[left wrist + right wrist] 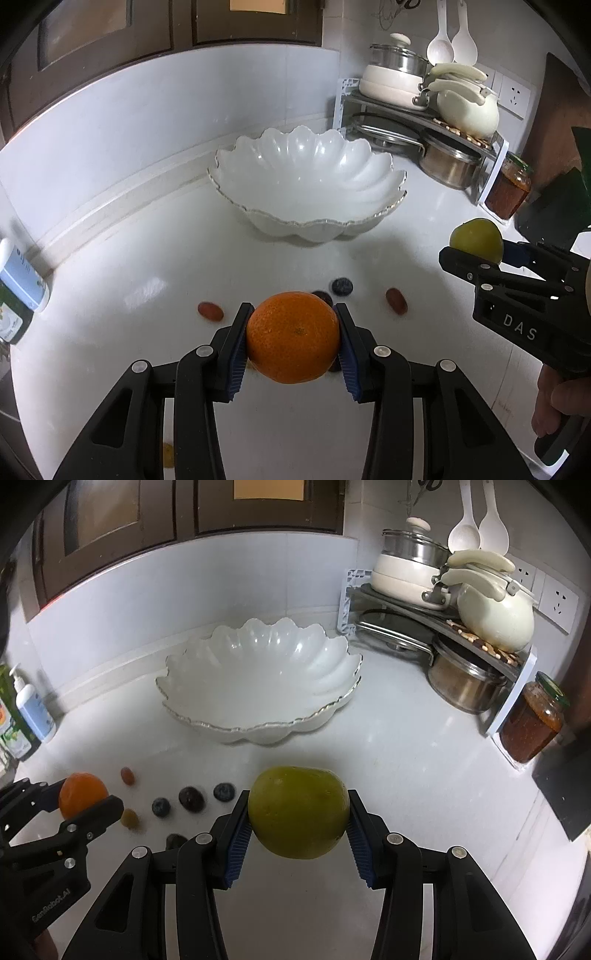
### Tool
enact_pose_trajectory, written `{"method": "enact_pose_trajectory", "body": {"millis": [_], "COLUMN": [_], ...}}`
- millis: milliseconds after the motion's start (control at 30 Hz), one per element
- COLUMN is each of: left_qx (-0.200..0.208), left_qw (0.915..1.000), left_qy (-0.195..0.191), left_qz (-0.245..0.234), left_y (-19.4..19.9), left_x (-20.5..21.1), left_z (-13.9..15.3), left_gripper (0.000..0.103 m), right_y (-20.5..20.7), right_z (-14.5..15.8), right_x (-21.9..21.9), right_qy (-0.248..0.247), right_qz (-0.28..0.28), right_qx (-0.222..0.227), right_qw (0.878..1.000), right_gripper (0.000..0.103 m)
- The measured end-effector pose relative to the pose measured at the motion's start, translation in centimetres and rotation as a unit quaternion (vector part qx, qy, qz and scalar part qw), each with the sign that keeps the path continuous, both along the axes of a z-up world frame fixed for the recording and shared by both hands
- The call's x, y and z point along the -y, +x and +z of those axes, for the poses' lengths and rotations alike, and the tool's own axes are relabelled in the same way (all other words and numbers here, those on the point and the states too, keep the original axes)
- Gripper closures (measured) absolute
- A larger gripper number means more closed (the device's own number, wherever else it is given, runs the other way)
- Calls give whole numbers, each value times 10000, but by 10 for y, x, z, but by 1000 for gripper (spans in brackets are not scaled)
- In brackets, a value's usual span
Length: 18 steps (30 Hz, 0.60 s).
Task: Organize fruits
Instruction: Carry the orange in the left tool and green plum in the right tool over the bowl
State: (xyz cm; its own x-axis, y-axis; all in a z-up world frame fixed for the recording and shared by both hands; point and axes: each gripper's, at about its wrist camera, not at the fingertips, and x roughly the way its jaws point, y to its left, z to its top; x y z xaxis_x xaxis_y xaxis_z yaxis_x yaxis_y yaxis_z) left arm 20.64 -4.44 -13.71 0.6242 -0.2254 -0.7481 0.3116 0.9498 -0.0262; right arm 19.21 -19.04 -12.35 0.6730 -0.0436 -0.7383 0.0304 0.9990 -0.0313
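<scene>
Left wrist view first: white kitchen counter (369, 258) in a corner, tiled backsplash, dark cabinets above, and a rack of pots and pans over on the right. The big scalloped white bowl (306, 184) sits in the middle and it's empty, so nothing has been sorted into it yet as far as I can see. The left gripper (292, 338) is clamped on an orange (292, 336), held up off the counter, well short of the bowl. Off to the right, the right gripper (476, 251) has a green fruit (476, 238) pinched in it. Its body reads "DAS". Small stuff is on the counter: a blueberry (341, 286) and a couple of reddish grapes (396, 301). The bottle at far left has a label, but it's too blurry to read.

Right wrist view: same counter, same empty bowl (258, 679). The green fruit fills the fingers here, gripped on both sides. At left the other gripper with the orange reads "GenRobot.AI". More berries and grapes lie loose below the bowl, so I'd say basically the whole job is left.
</scene>
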Motion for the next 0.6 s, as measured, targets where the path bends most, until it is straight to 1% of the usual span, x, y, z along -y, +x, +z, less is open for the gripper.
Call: {"method": "enact_pose_trajectory", "body": {"millis": [200, 600], "left_qx": [88, 299], "left_qw": [9999, 9995], "left_qy": [-71, -52], "left_qz": [-27, -127], "left_y": [14, 50], "left_x": [0, -4], "left_z": [11, 31], "left_gripper": [60, 60], "right_y": [10, 37], "right_z": [10, 29], "right_x": [4, 2], "right_qy": [40, 21], "right_qz": [-87, -144], "right_qx": [112, 298], "right_qw": [9999, 9995], "right_gripper": [54, 54]}}
